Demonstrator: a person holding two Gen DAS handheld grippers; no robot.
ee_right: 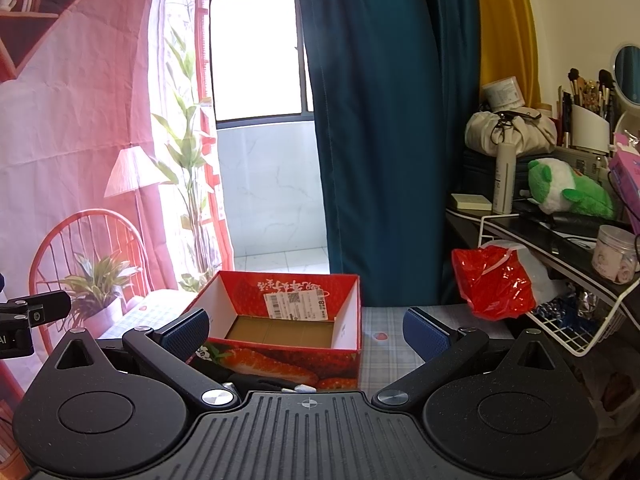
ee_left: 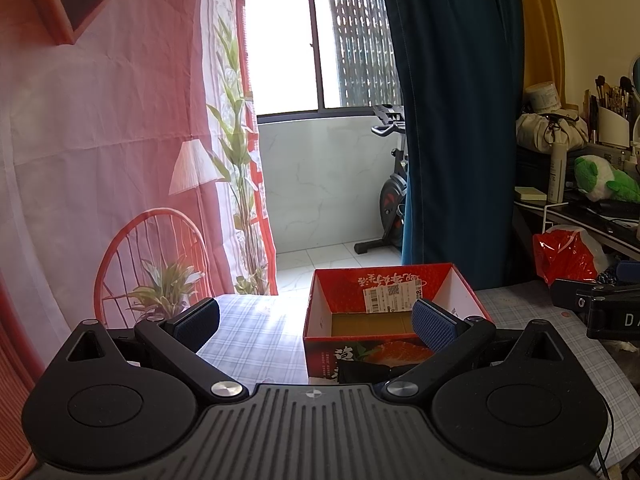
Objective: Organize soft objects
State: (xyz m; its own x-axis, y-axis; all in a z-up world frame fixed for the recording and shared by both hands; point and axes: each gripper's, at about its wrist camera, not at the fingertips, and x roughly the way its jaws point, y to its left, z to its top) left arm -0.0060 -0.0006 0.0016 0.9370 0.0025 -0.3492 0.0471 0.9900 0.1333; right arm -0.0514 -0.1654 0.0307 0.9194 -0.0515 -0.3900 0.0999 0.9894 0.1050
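Evidently both claws, left and right, hang spread and holding nothing, centre frame, framing the empty box for loading.

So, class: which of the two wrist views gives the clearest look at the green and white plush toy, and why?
The right wrist view: the plush toy lies whole on the dark shelf, away from the frame edge. In the left wrist view the same plush toy sits smaller at the far right edge, partly cut off.

Red strawberry-print box sits upright and open (brown floor bare) on the checked tablecloth.
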